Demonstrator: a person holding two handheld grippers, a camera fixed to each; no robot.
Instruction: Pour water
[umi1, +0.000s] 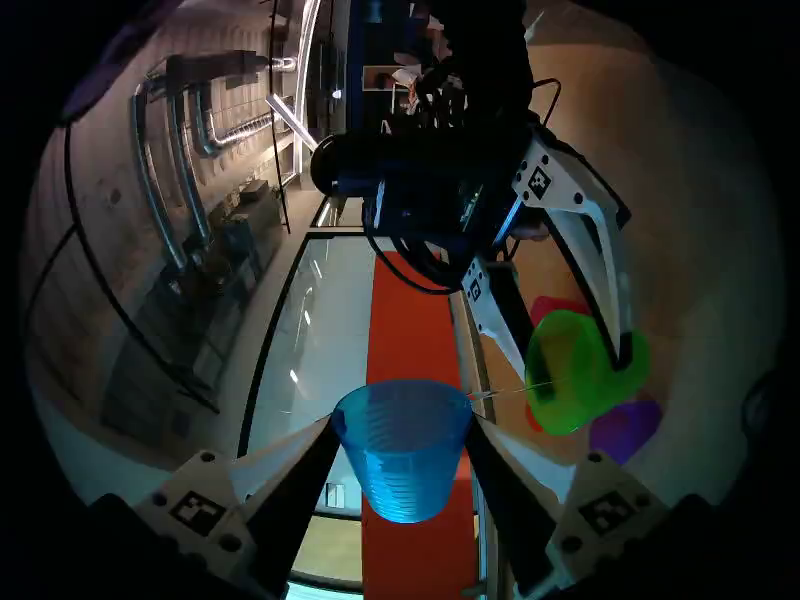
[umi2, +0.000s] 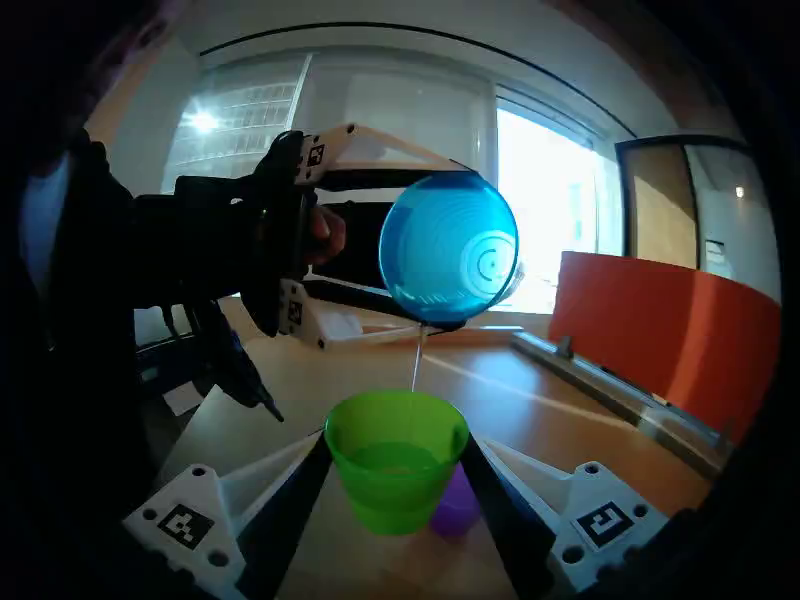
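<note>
Tipping far over onto its side, the blue cup (umi2: 448, 248) hangs above the green cup (umi2: 395, 490), its open mouth turned toward the right gripper view so that its ridged inside and round bottom show. The left gripper (umi2: 445, 245) pinches it, one white finger over the top of the cup and the other beneath, and a dark-sleeved person's hand (umi2: 325, 235) wraps the handle just left of the cup. A thin stream of water (umi2: 415, 360) falls from the blue cup's lower rim into the green cup, which stands upright with water partway up its wall. The right gripper (umi2: 397, 455) has both fingers pressed against the green cup's sides, low over the wooden table (umi2: 560, 400). A purple cup (umi2: 457, 505) sits just beside the green one, to its right and slightly farther. In the left gripper view the camera is rolled sideways: the blue cup (umi1: 402, 460) is clamped between the near fingers of the left gripper (umi1: 402, 440), and beyond it to the right the right gripper (umi1: 575, 362) grips the green cup (umi1: 580, 385). Square black-and-white block-pattern markers (umi2: 185, 525) sit on the finger bases. An orange partition (umi2: 670, 320) stands far right.
</note>
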